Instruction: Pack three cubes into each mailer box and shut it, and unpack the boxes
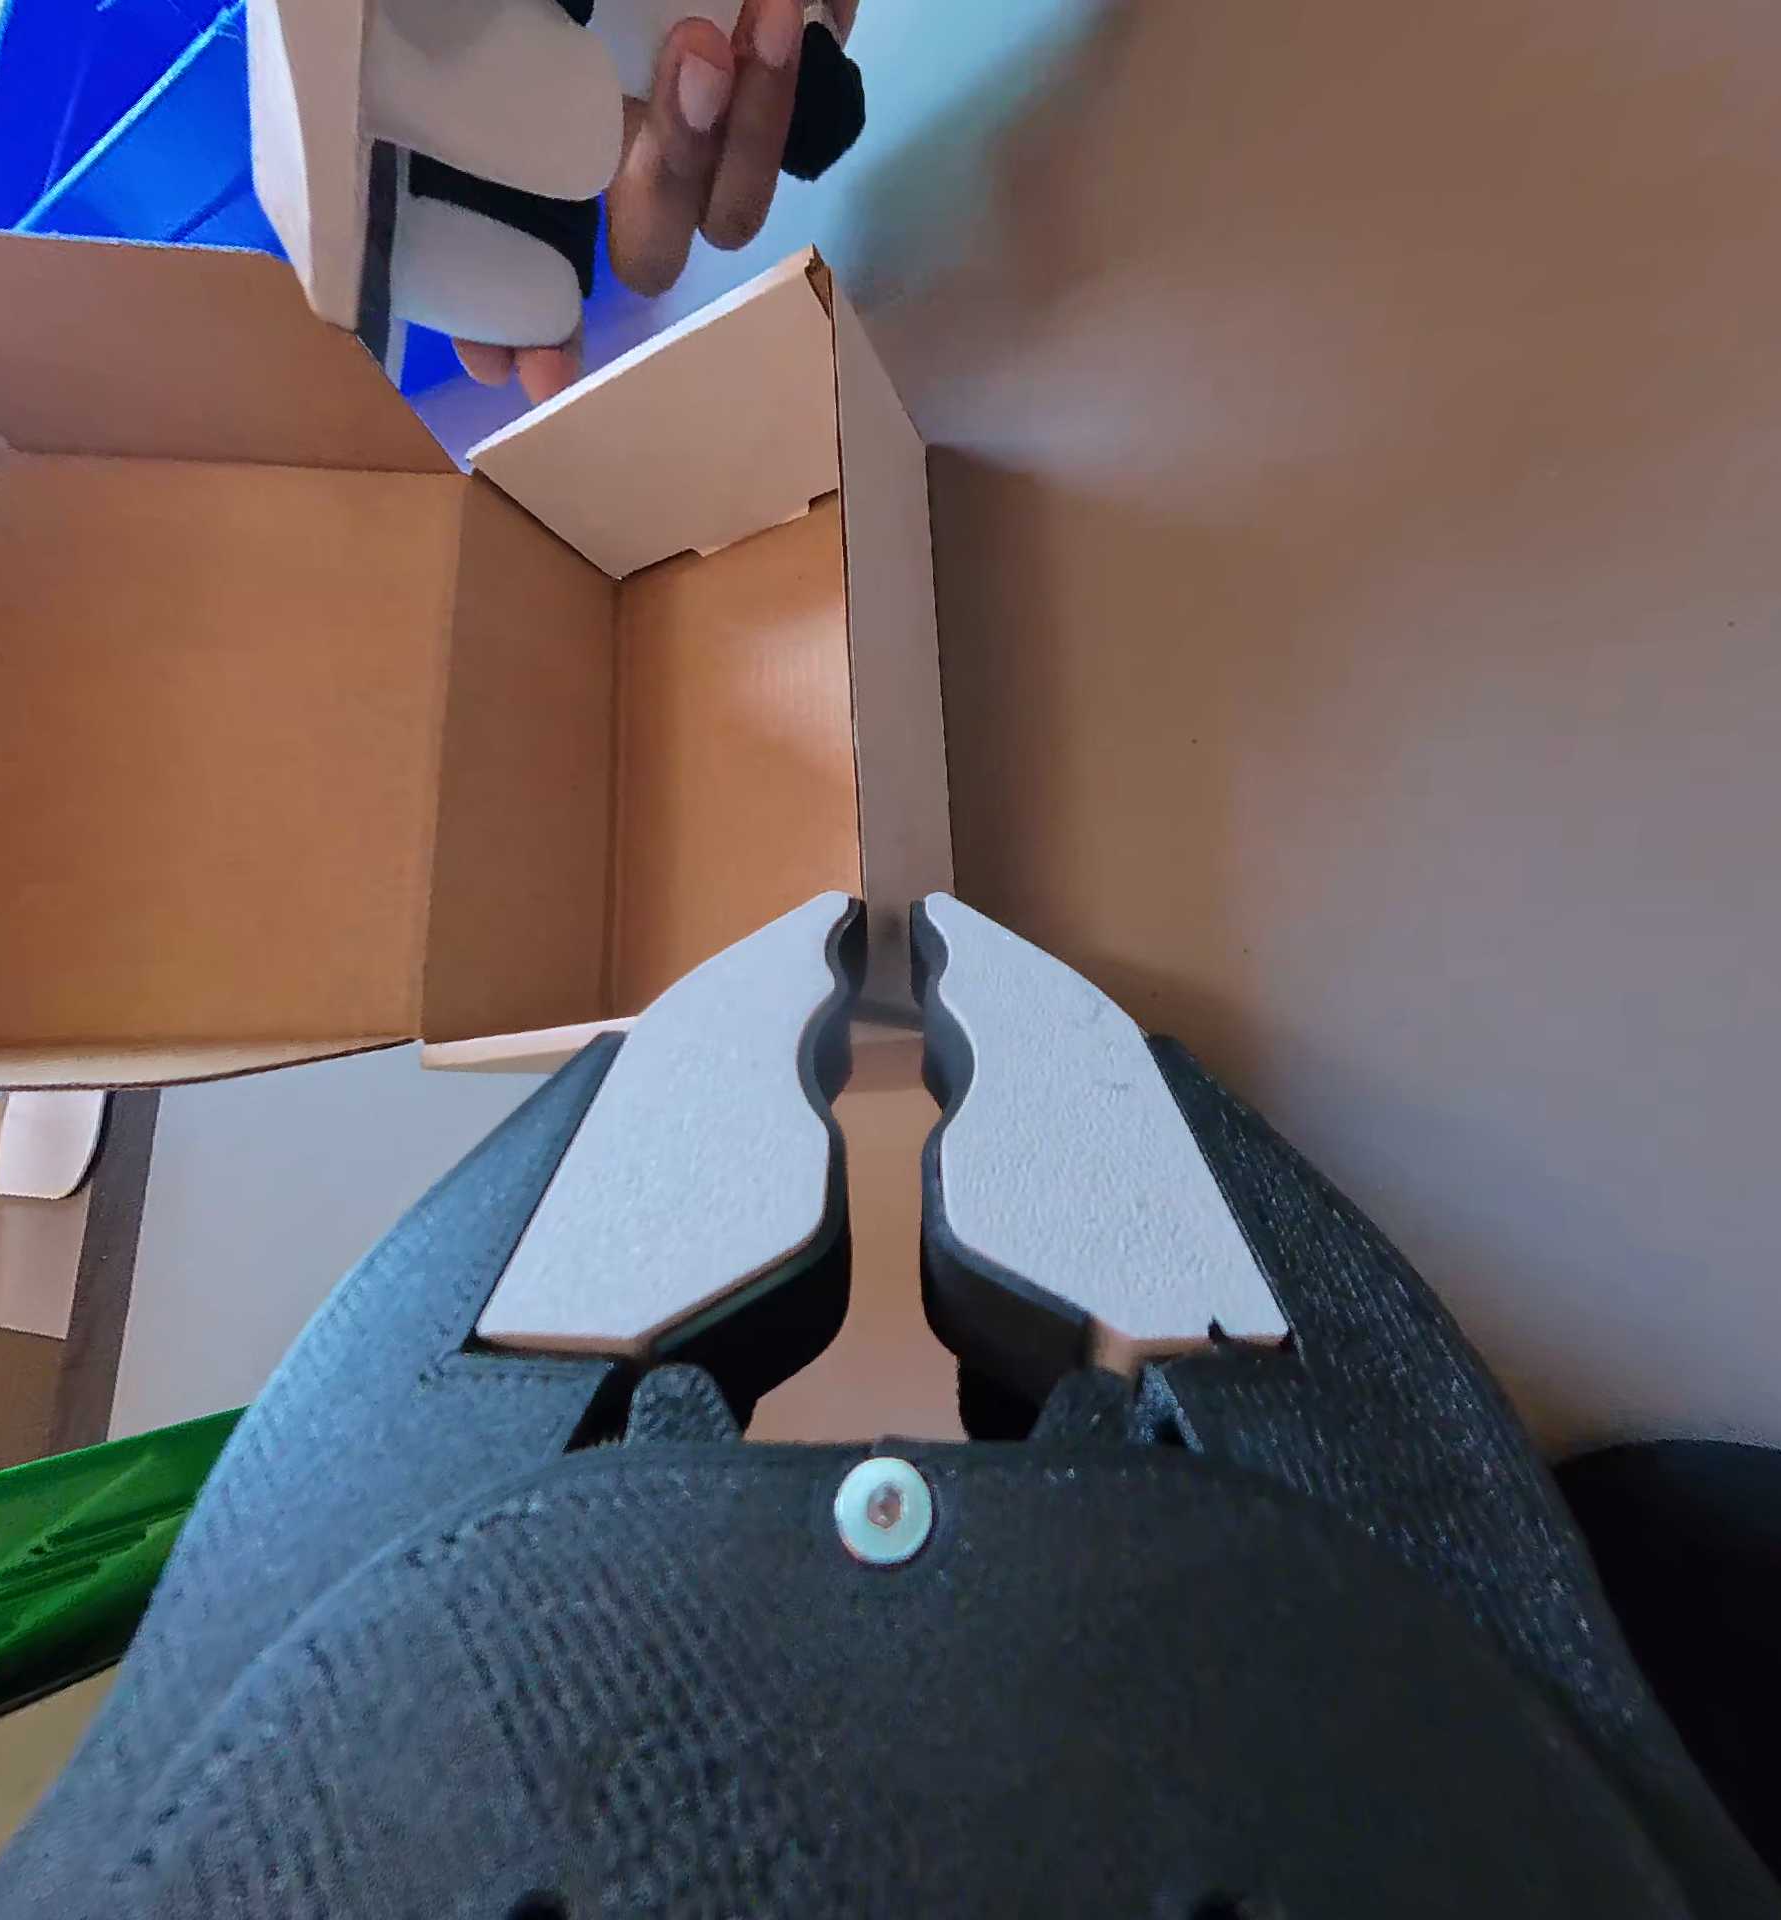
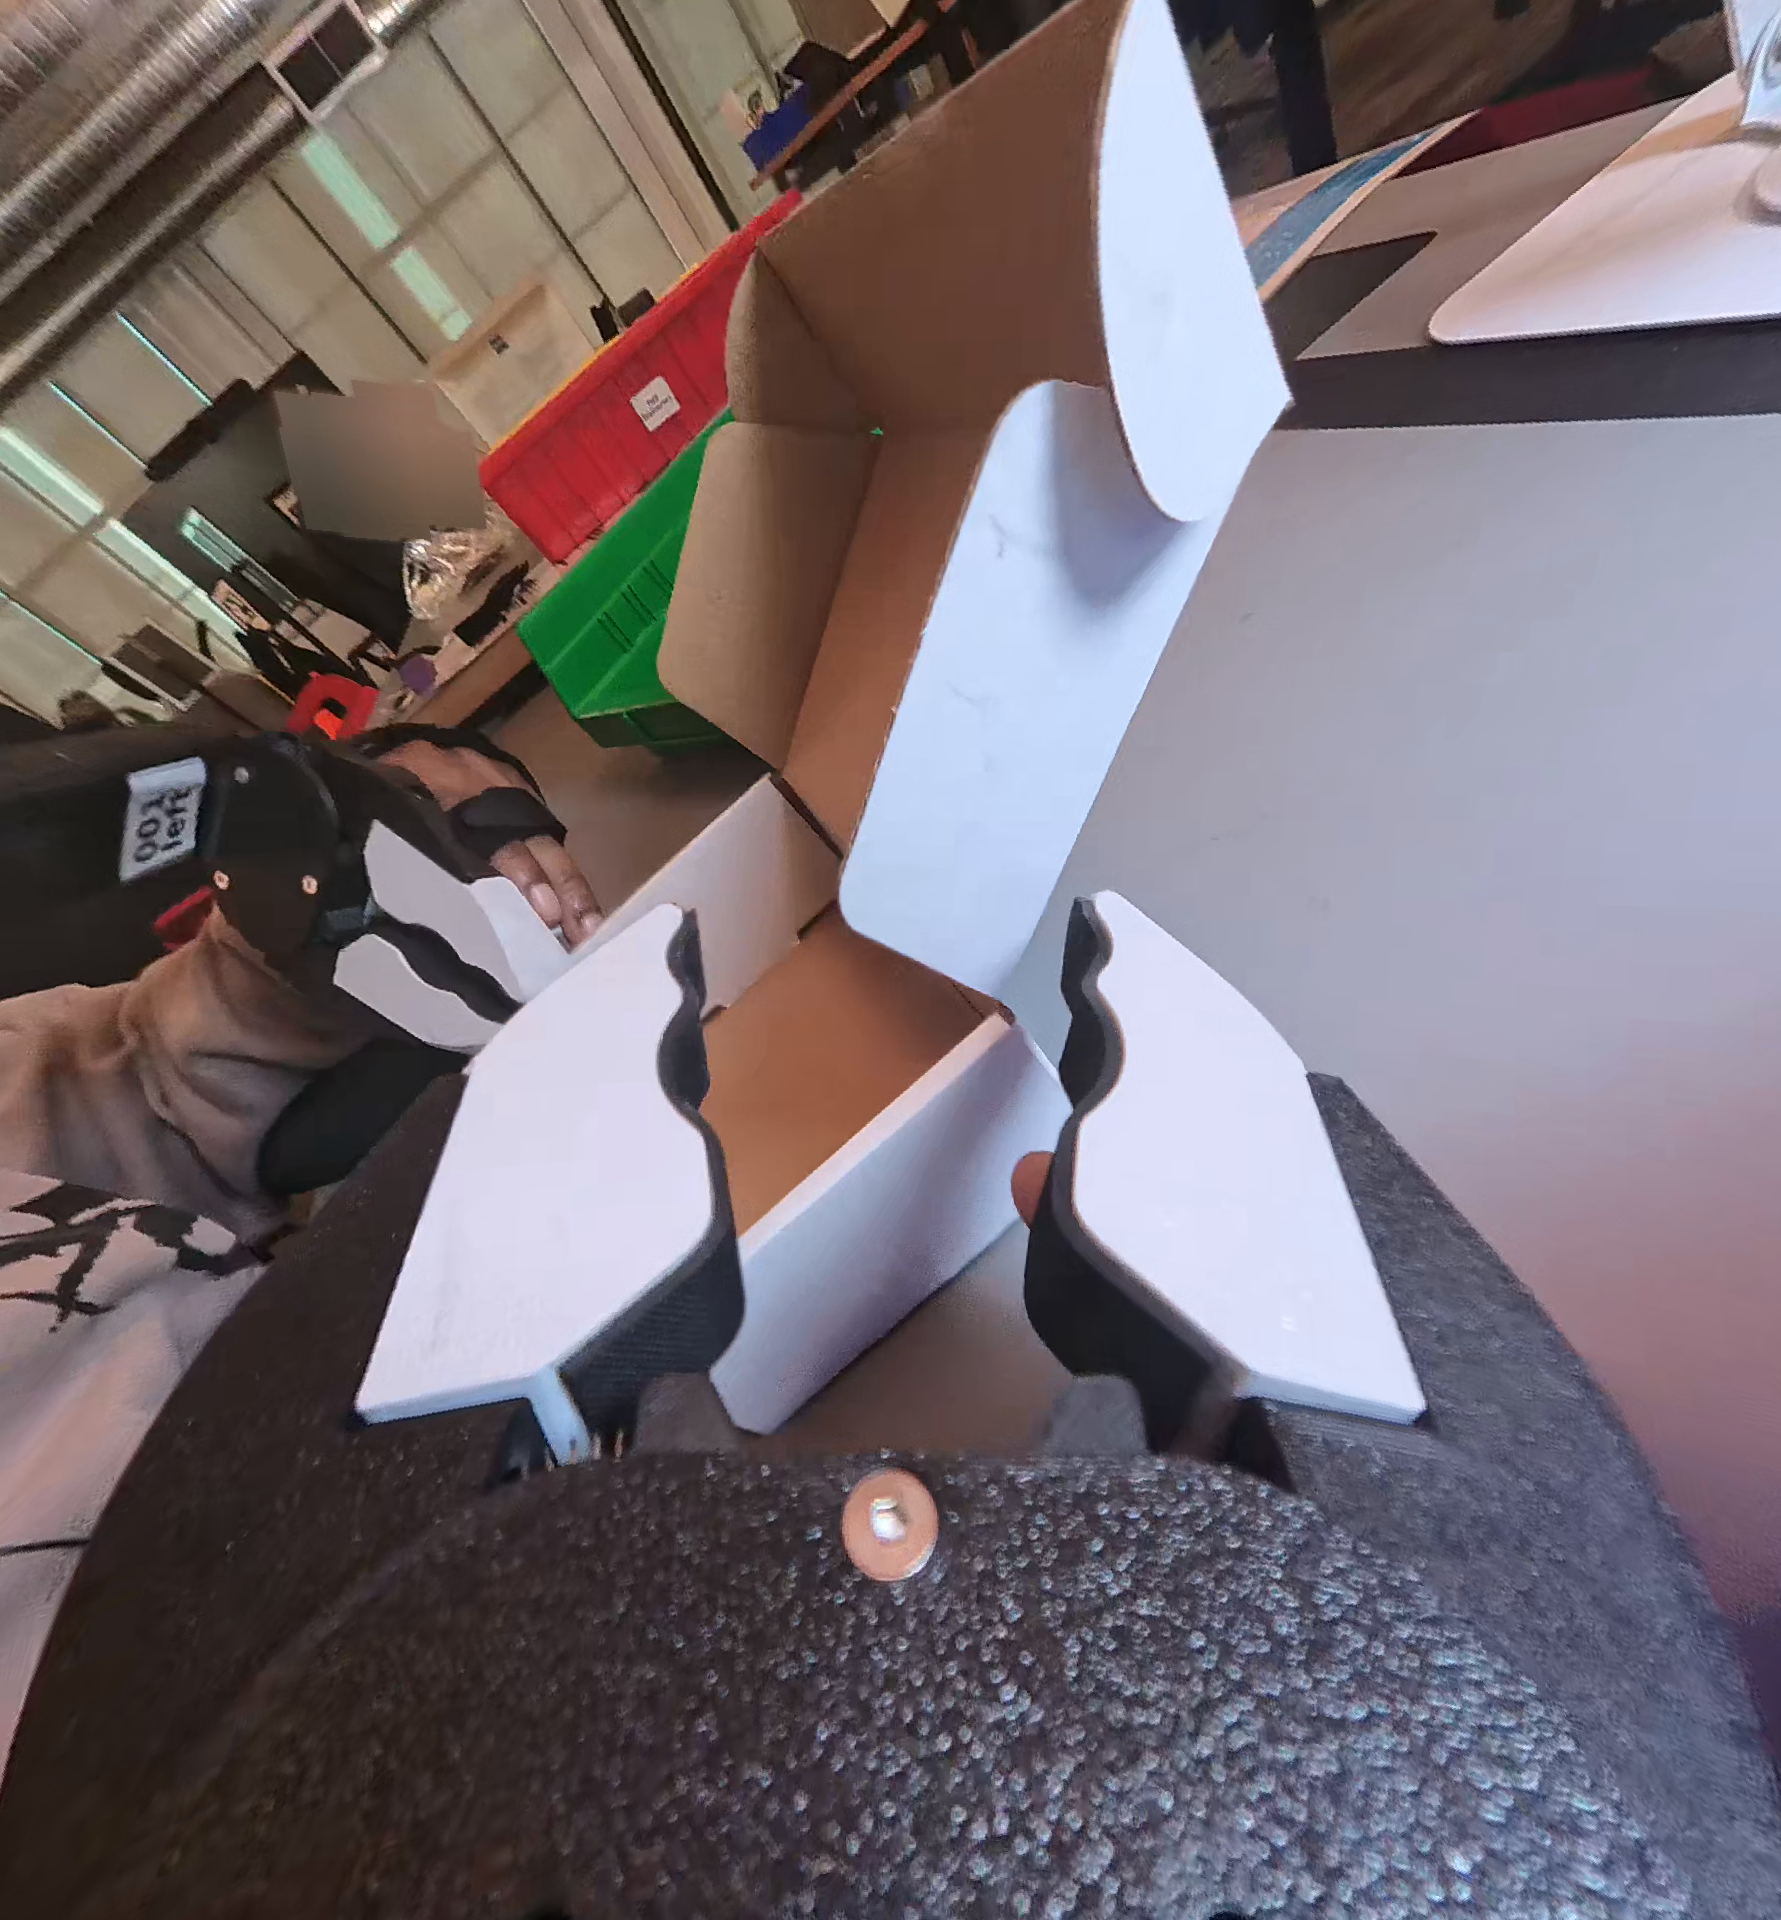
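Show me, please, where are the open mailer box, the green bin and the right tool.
open mailer box (image 1: pixel 190 748): left wrist view, on its brown inner floor.
green bin (image 2: pixel 616 634): right wrist view, on its side wall.
right tool (image 2: pixel 881 951): right wrist view, midway between its fingertips.

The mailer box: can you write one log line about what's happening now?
mailer box: open, no cubes seen | left tool: shut on box wall | right tool: open, around box corner
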The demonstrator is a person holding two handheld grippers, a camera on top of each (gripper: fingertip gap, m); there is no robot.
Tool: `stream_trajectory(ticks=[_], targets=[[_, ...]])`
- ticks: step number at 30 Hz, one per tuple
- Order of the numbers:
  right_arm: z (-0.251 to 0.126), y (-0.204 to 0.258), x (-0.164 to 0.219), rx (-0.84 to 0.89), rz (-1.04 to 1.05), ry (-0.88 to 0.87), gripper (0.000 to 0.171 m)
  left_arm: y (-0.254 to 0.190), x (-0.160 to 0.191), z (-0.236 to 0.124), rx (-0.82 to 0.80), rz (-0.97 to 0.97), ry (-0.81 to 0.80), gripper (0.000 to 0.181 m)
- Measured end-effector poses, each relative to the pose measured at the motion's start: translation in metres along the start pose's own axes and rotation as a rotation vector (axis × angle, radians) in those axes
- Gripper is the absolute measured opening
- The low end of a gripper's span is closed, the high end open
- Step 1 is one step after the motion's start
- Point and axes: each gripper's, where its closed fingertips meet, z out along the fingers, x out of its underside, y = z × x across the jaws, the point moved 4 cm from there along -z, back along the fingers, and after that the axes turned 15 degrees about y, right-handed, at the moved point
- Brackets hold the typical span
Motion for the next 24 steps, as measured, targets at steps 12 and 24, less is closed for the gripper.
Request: stream_trajectory(ticks=[12, 24], targets=[[0.001, -0.005, 0.004, -0.015, -0.134, 0.016, 0.018, 0.010, -0.016, -0.055, 0.350, -0.282, -0.441, 0.023], [-0.004, 0.019, 0.020, 0.008, -0.456, 0.043, 0.019, 0.098, 0.052, -0.047, 0.061, -1.070, -0.527, 0.026]])
